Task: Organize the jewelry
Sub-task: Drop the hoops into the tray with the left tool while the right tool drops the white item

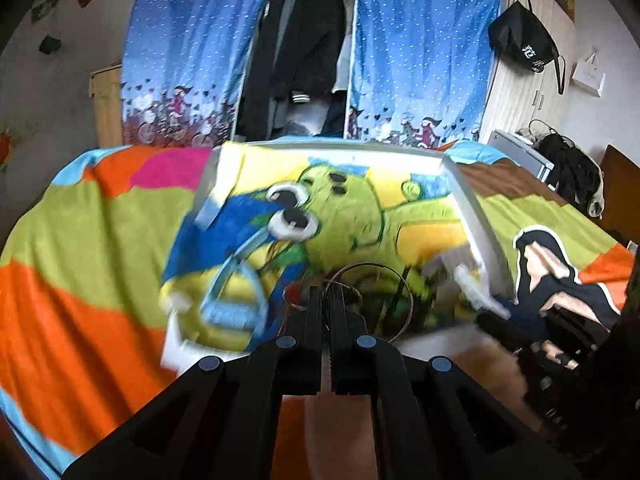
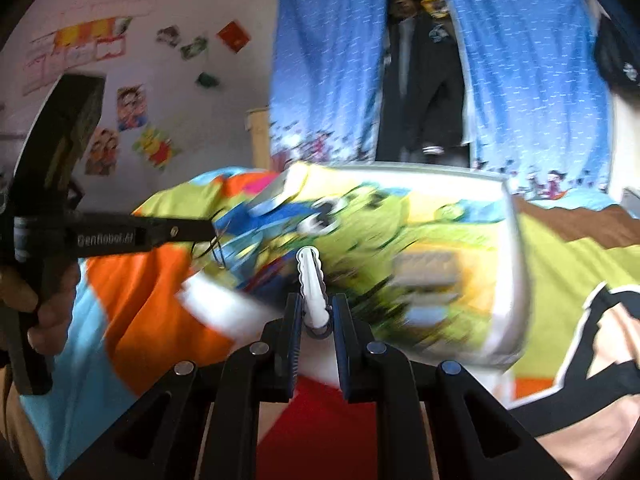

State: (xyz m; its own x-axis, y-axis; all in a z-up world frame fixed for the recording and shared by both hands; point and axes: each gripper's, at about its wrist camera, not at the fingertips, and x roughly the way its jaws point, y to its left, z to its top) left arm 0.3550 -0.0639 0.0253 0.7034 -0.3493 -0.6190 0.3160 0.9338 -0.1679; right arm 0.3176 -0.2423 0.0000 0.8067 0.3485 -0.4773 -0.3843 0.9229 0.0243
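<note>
Pressed together, the jaws of the left gripper [image 1: 326,296] pinch thin wire bangles [image 1: 370,300] at their tips; the dark rings hang forward of the fingers, above the near part of the clear tray [image 1: 476,220]. In the right wrist view the same gripper [image 2: 212,230] reaches in from the left, a person's hand [image 2: 38,300] around its handle, and the fine loops [image 2: 214,250] dangle off its tip just over the tray's left edge.

Nearly closed, the jaws of the right gripper [image 2: 316,308] clamp the base of a white wavy-edged hair clip [image 2: 309,280], which sticks out ahead of the fingers, above the tray's near side. The left wrist view catches that clip [image 1: 474,290] as a white blur by the tray's right wall, with the dark gripper behind it too smeared to read.

The tray [image 2: 516,264] is shallow, see-through and white-rimmed, lying on the bright cartoon blanket [image 1: 100,220] that covers the bed. Inside it, toward its left, something pale blue and looped [image 1: 236,284] shows, too blurred to name. Beyond the tray's far rim hangs a blue dotted wardrobe curtain [image 1: 420,52], parted on dark clothes [image 1: 316,40]. Right of the tray, by the wooden cupboard, a black bag [image 1: 520,36] hangs.
</note>
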